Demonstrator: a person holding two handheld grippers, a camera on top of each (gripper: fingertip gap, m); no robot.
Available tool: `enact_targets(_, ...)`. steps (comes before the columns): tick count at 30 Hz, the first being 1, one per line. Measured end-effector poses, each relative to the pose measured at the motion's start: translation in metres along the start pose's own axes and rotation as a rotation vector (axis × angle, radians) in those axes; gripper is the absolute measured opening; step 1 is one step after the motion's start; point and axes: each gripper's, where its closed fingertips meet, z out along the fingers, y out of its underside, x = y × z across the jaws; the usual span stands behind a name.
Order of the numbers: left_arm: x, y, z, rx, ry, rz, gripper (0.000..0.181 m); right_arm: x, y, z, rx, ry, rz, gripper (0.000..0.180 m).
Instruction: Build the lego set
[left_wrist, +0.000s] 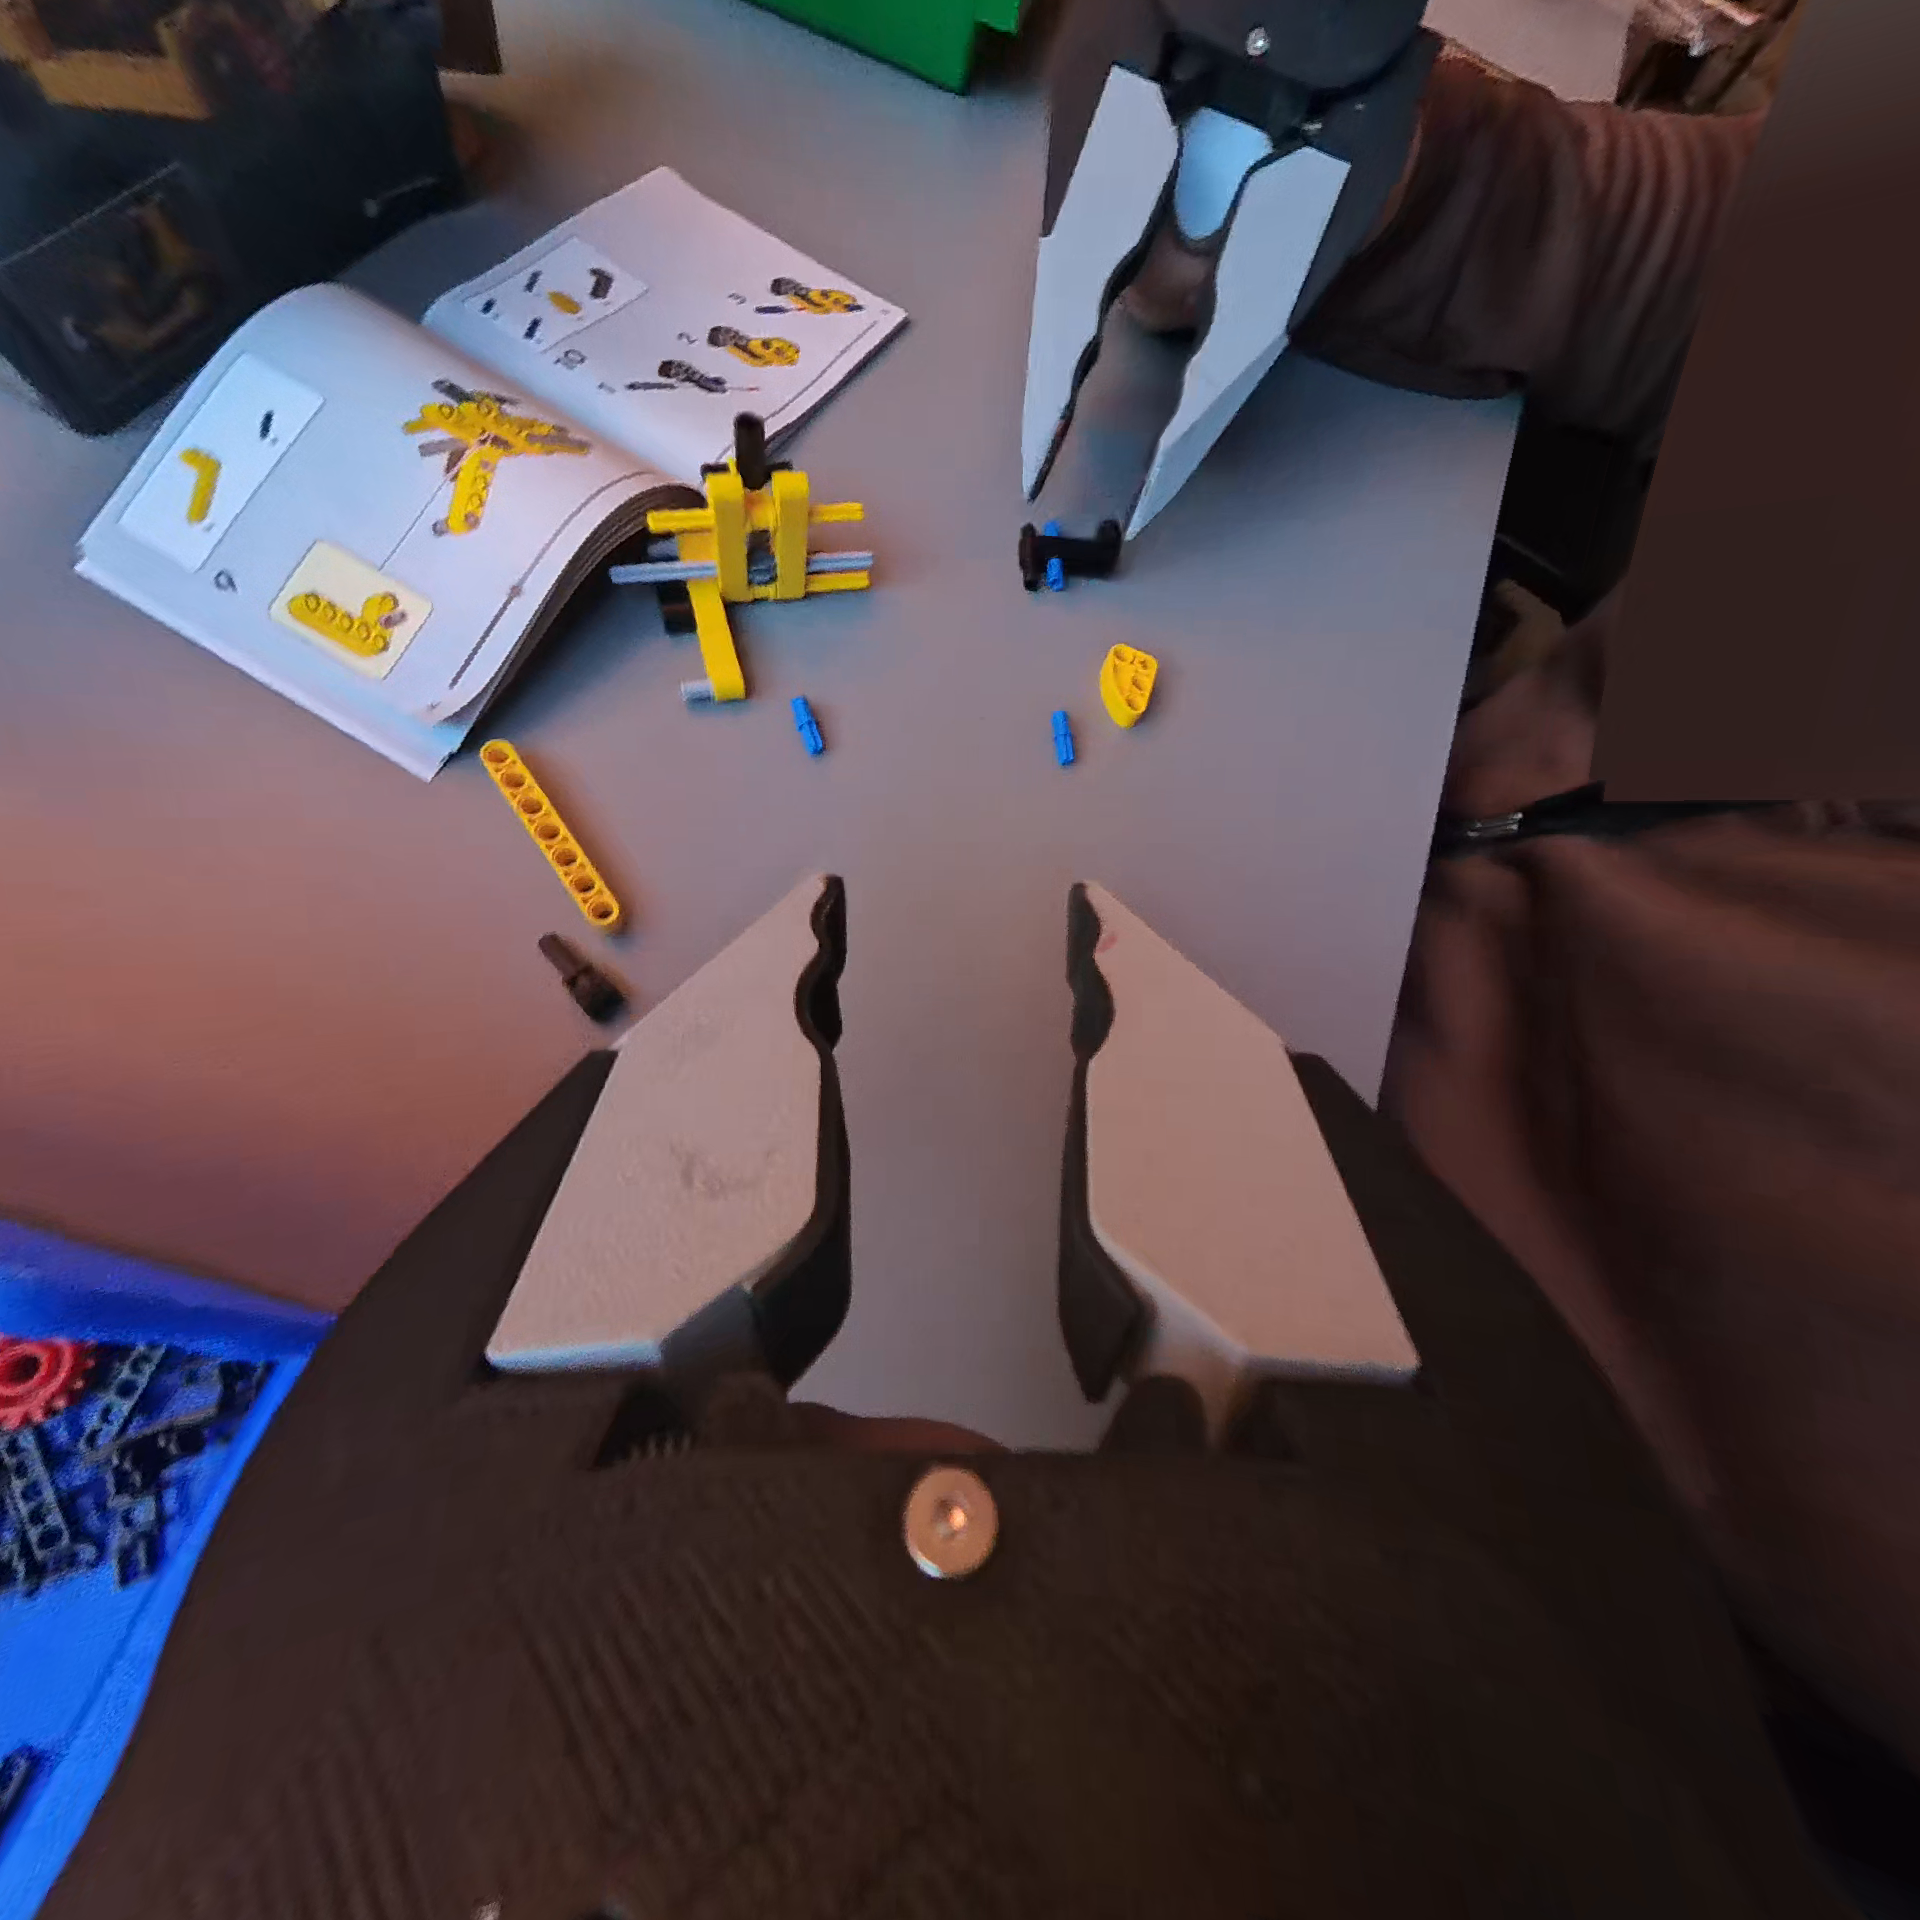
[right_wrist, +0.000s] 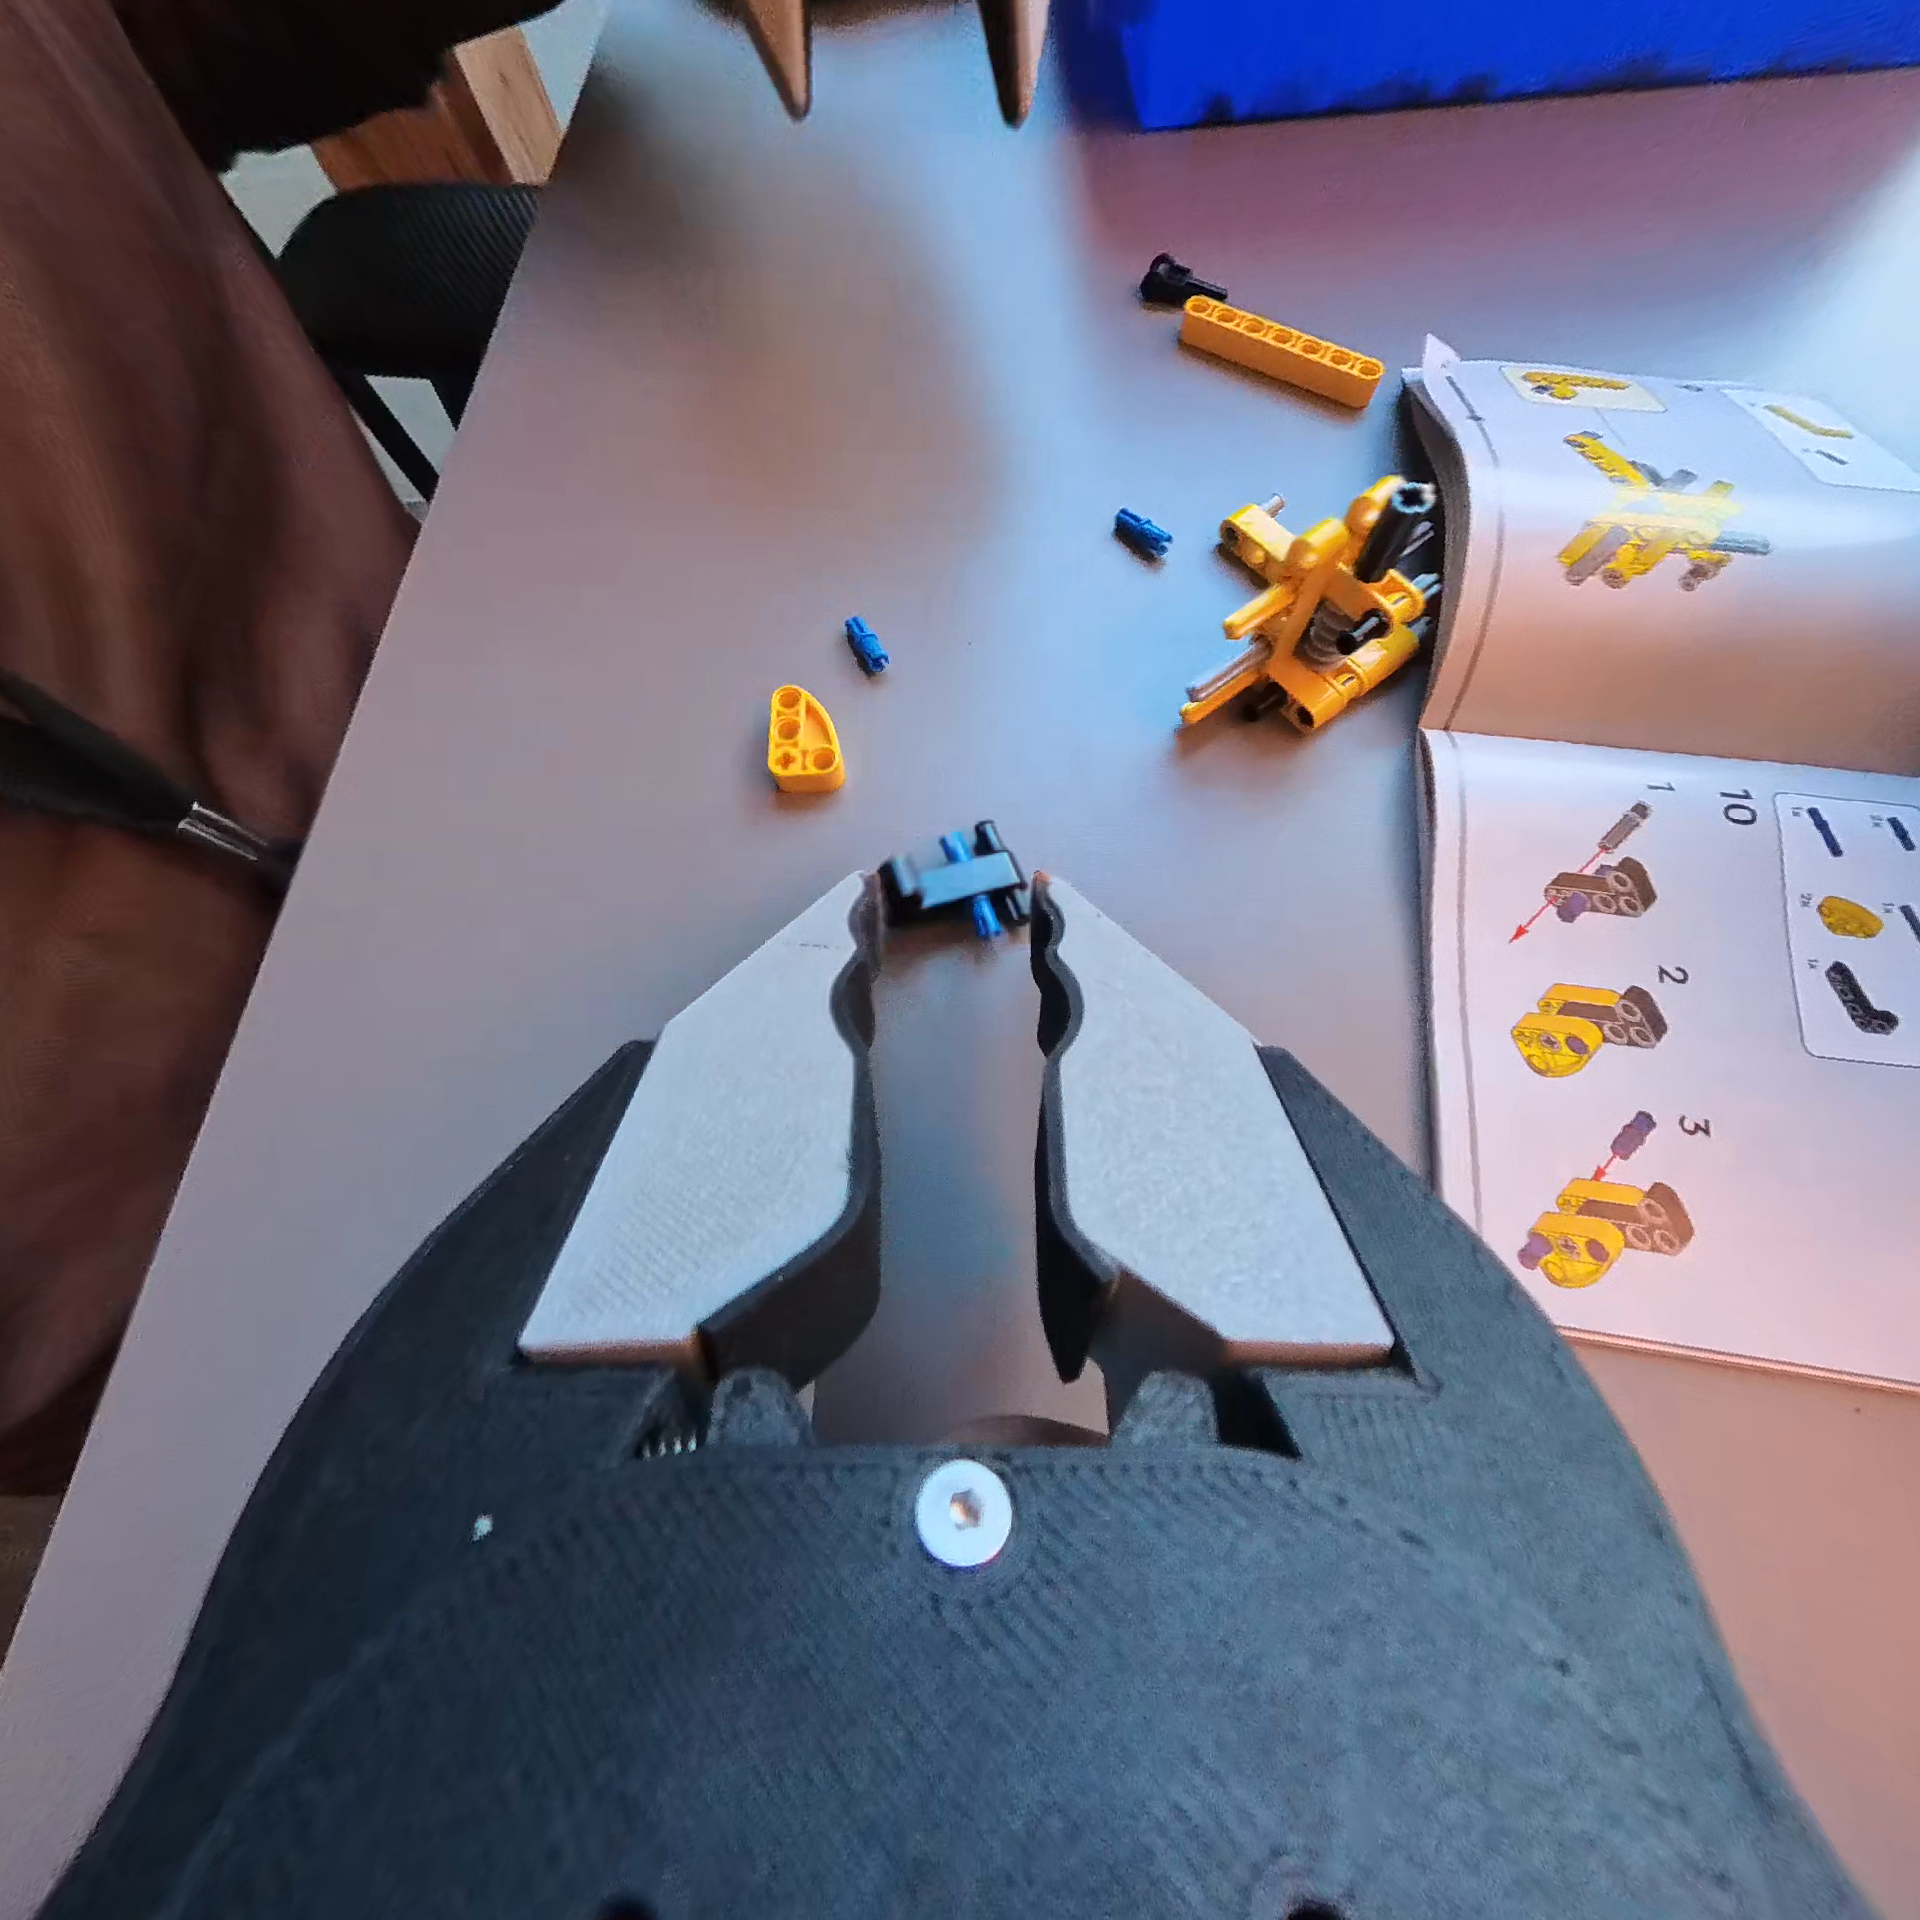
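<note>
Left wrist view: the left hand-held gripper (left_wrist: 954, 894) hangs spread and empty, well short of the black piece (left_wrist: 1070, 551); right wrist view: the right hand-held gripper (right_wrist: 951, 896), fingers apart, brackets that piece (right_wrist: 954, 871) lying crosswise near the desk (right_wrist: 665, 436) edge.

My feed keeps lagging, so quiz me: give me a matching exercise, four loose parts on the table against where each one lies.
Things:
1. long yellow beam
2. black piece with blue pin
3. small yellow curved piece
4. yellow assembly

Places:
A. against the open booklet's edge
B. at the right gripper's tips
C. beside a black pin
D. next to a loose blue pin

Pairs: 1-C, 2-B, 3-D, 4-A
</note>
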Motion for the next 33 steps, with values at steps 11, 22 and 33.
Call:
enact_targets(11, 0.001, 0.013, -0.037, -0.010, -0.116, -0.020, 0.041, -0.005, -0.007, -0.011, 0.082, -0.033, 0.006, 0.029)
enact_targets(22, -0.054, 0.037, -0.132, 0.013, -0.580, -0.111, 0.040, 0.012, -0.016, -0.032, 0.213, 0.019, 0.069, 0.035)
enact_targets(33, -0.121, 0.047, -0.193, 0.018, -0.806, -0.130, 0.035, 0.040, -0.024, -0.054, 0.352, 0.130, 0.149, 0.041)
